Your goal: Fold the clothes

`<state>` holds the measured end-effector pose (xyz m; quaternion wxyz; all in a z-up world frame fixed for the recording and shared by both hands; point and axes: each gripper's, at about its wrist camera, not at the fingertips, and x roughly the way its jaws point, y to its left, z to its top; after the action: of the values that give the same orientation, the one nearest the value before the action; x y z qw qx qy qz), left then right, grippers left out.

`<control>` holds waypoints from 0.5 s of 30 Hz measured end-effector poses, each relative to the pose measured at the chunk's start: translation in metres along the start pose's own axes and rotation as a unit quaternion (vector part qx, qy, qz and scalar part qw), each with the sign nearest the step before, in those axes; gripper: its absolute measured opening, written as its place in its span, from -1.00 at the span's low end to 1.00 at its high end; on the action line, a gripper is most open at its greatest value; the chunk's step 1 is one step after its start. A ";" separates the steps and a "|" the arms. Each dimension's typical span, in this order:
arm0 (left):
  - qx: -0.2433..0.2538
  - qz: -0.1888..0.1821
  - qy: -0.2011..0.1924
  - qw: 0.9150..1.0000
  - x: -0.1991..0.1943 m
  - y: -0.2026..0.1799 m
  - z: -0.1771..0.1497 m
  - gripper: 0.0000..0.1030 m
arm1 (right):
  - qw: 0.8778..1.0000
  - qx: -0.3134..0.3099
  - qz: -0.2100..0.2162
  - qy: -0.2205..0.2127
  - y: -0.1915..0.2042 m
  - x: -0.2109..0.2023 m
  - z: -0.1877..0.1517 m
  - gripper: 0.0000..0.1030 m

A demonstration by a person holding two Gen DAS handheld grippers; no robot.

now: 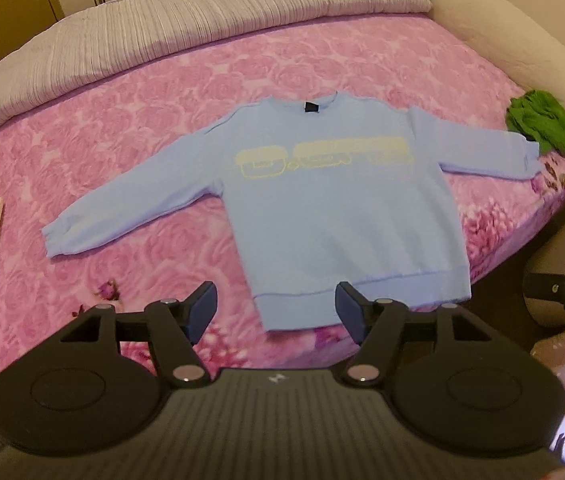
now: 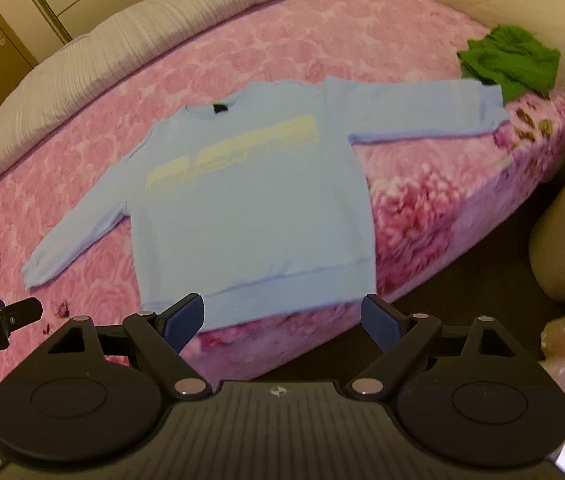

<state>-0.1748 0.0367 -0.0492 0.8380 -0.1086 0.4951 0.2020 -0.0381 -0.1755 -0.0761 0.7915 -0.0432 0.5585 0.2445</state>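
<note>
Just beyond left hand-held gripper (image 1: 276,312), flat sweatshirt (image 1: 322,208)

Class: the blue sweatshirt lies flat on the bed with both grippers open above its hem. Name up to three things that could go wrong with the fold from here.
1. The sweatshirt's hem lies at the bed's edge; a tug could slide it off.
2. One cuff touches the green garment, which may drag along when that sleeve is folded.
3. The left gripper and right gripper are both empty; uneven grips on the hem would probably skew the fold.
</note>
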 end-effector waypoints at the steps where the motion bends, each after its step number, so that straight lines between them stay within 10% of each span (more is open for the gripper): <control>1: 0.001 0.000 0.000 1.000 -0.002 0.004 -0.004 0.21 | 1.000 0.000 -0.002 0.002 0.005 -0.001 -0.006 0.71; 15: 0.021 -0.018 -0.008 1.000 -0.021 0.037 -0.031 0.29 | 1.000 0.012 -0.028 0.001 0.036 -0.016 -0.050 0.72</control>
<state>-0.2249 0.0532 -0.0449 0.8477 -0.0985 0.4902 0.1770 -0.1005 -0.1667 -0.0725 0.7978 -0.0491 0.5609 0.2158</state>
